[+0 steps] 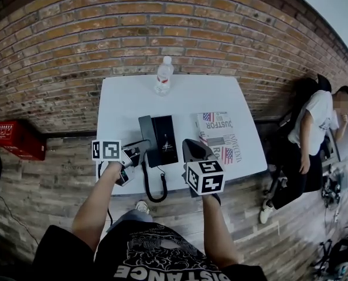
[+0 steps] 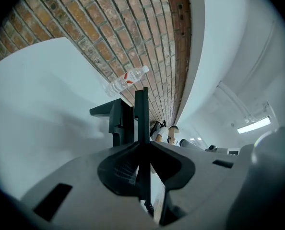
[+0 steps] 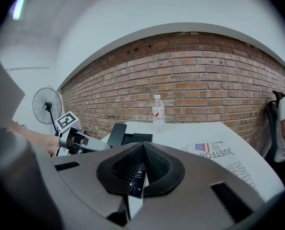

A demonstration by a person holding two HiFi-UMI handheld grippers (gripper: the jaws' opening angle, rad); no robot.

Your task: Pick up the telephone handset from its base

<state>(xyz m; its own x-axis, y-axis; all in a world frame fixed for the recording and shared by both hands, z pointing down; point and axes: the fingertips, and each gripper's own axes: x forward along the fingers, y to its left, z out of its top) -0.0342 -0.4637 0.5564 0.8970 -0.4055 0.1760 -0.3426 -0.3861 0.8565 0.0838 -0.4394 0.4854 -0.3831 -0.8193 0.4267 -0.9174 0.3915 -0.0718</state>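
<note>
On my left gripper the jaws clamp narrow on the black plastic telephone handset, edge-on between them, beside its black rectangular base. On my right gripper the jaws are together.

The rectangular tabletop is white and the boxy telephone base black. The clear plastic bottle carries a red label; the brick wall is reddish-brown.

Left gripper jaws clamped narrowly; right gripper jaws together.
</note>
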